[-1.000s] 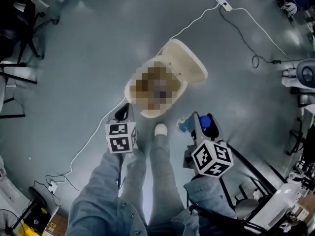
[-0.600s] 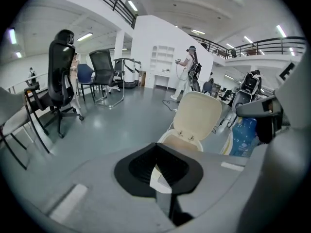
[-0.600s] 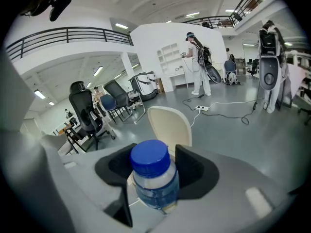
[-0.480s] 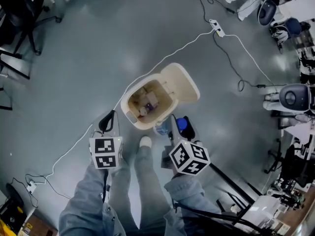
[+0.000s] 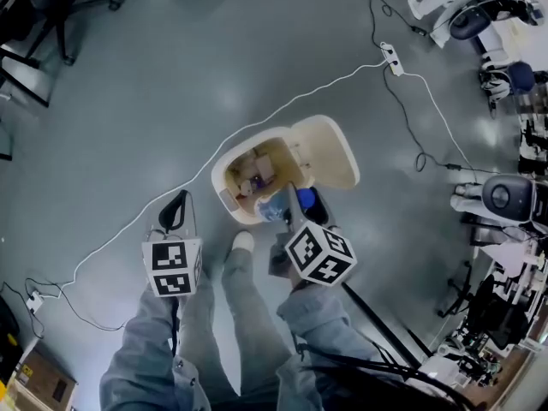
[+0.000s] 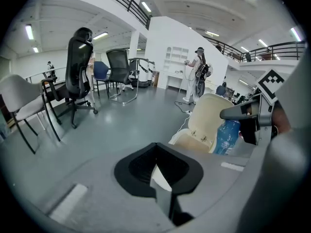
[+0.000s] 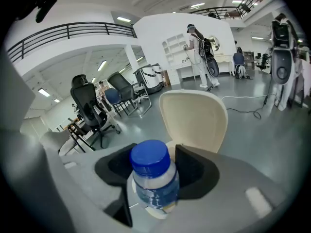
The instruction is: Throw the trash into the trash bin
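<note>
Carried forward since half a second ago, the bottle (image 5: 274, 205) now sits over the near rim of the trash bin (image 5: 221, 178), where before it was just short of that rim. Its blue cap points back toward the person and its base points on toward the opening, so the bin's mouth lies ahead of and below the bottle along its long axis. The right gripper (image 5: 295, 202) has its jaws clamped on the bottle's sides just under the cap, with the raised lid standing just beyond. The left gripper (image 5: 175, 212) hangs well off to the left of the bin, its jaws closed on nothing, so the drop looks to belong to the right one.
</note>
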Available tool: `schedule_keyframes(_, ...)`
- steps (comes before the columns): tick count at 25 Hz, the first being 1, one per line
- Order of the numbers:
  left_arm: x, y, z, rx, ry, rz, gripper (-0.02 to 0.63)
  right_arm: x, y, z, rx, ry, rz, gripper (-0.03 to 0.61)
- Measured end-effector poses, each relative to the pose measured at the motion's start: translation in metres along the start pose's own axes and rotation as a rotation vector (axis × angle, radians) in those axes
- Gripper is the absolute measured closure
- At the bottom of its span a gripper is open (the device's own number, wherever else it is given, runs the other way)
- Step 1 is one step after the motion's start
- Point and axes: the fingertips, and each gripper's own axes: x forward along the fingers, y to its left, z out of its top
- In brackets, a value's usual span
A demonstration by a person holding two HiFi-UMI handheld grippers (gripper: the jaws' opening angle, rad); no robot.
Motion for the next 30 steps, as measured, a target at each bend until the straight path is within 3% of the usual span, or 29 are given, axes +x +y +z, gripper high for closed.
schedule_keyframes(9, 0.007, 0.019, -0.012, -0.046, 0.023, 0.045, 0.604, 0.03, 0.004, -0.012, -0.026, 0.051, 0.024, 0.327)
schedule_keyframes(14, 0.011, 0.023, -0.016, -0.061, 0.034, 0.058, 0.604, 0.046, 0.011, -0.025, -0.054, 0.102, 0.084, 0.308)
schedule_keyframes(30, 0.017, 0.005, -0.021, -0.051, 0.048, 0.031, 0.604, 0.037, -0.01, -0.024, -0.036, 0.098, 0.036, 0.302)
